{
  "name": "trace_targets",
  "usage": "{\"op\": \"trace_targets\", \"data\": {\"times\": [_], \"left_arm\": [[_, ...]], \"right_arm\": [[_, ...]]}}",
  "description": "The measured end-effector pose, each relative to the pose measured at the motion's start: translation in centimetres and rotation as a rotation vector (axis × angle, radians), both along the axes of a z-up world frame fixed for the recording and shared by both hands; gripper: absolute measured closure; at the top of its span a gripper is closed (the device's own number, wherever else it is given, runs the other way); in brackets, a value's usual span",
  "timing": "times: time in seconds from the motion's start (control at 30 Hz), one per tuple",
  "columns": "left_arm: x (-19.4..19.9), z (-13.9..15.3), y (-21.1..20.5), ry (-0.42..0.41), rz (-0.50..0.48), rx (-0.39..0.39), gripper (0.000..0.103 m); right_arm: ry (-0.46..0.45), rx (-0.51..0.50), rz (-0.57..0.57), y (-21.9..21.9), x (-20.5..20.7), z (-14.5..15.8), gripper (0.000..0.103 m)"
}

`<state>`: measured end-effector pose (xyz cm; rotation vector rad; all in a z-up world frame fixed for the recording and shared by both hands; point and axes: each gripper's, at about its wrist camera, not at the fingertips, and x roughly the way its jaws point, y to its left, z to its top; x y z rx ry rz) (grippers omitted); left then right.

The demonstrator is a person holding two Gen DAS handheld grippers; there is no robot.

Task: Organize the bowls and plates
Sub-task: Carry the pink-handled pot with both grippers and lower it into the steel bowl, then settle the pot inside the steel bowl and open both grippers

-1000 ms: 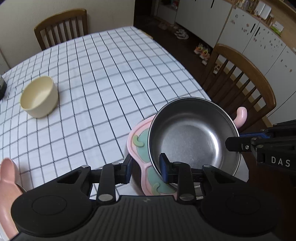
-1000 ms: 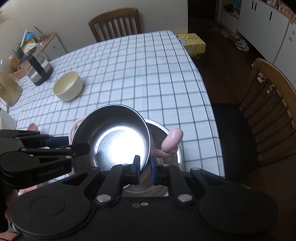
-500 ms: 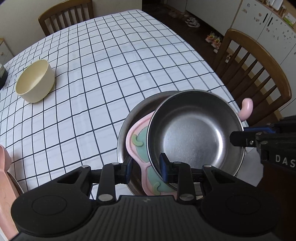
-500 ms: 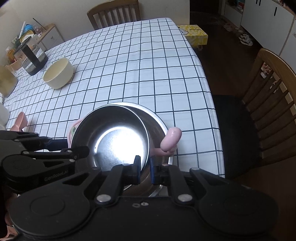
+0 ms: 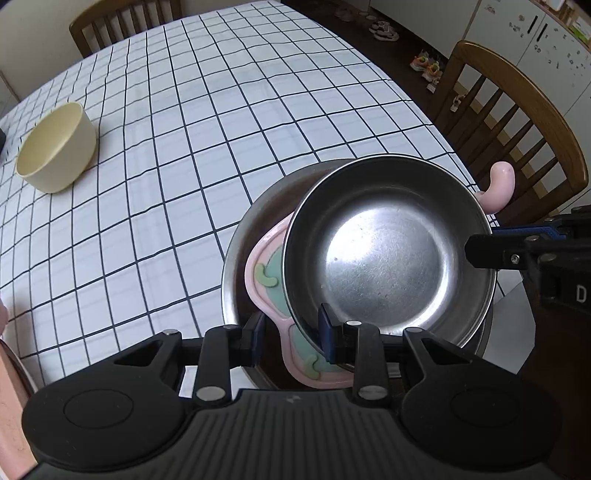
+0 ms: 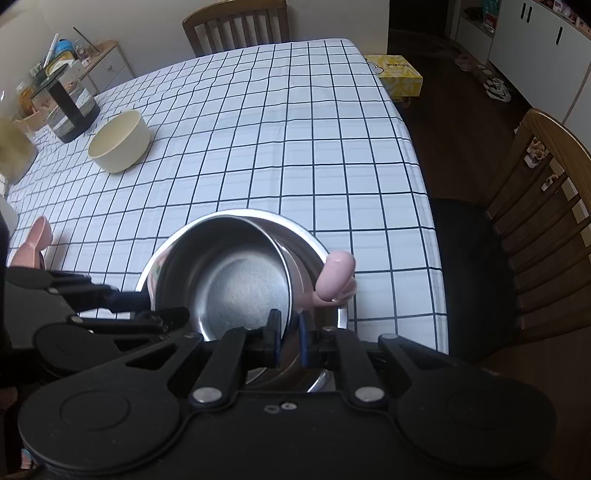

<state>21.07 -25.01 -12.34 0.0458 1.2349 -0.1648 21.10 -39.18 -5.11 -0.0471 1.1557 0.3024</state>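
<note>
A small steel bowl (image 5: 388, 251) sits tilted inside a larger steel bowl (image 5: 240, 251), on top of a pink plate with green shapes (image 5: 269, 273) and a pink curled handle (image 5: 498, 184). My left gripper (image 5: 291, 338) stands open, its fingers astride the pink plate's near edge and the small bowl's rim. My right gripper (image 6: 288, 339) is shut on the small bowl's near rim (image 6: 229, 291). The large bowl (image 6: 314, 251) and pink handle (image 6: 336, 277) show in the right wrist view. A cream bowl (image 5: 55, 147) (image 6: 118, 142) stands far left on the checked tablecloth.
Wooden chairs stand at the far end (image 6: 236, 22) and the right side (image 6: 546, 206) of the table. A dark glass jug (image 6: 70, 107) stands at the far left. A pink object (image 6: 33, 247) lies at the left edge. A yellow box (image 6: 395, 72) sits on the floor.
The small steel bowl has come down into the larger bowl with the pink plate. Both grippers moved down and forward with it.
</note>
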Motion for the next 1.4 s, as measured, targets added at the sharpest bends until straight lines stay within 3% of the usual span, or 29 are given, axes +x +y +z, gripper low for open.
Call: {"op": "trace_targets", "data": {"times": [0.47, 0.63, 0.87, 1.0, 1.13, 1.27, 1.4], "left_arm": [[0.8, 0.0, 0.4, 0.002, -0.006, -0.034, 0.074], [0.3, 1.5, 0.6, -0.035, -0.025, -0.061, 0.084], [0.7, 1.3, 1.2, -0.018, -0.012, -0.062, 0.084], [1.2, 0.8, 2.4, 0.007, 0.020, -0.118, 0.084], [1.8, 0.2, 2.7, 0.031, 0.033, -0.128, 0.076], [2.1, -0.5, 2.4, 0.034, 0.027, -0.136, 0.076], [2.2, -0.6, 2.1, 0.022, 0.033, -0.118, 0.079]], "right_arm": [[-0.009, 0.018, -0.014, -0.1, 2.2, 0.5, 0.091], [-0.052, -0.014, 0.022, 0.6, 1.5, 1.0, 0.097], [-0.053, -0.020, 0.025, 0.7, 1.4, 1.0, 0.097], [-0.017, -0.009, 0.008, 0.3, 1.6, 0.8, 0.088], [-0.006, -0.014, 0.003, 0.6, 1.5, 0.5, 0.083], [0.006, -0.025, -0.004, 1.1, 1.6, 0.0, 0.079], [-0.018, -0.064, -0.004, 1.4, 1.4, -0.4, 0.088]]}}
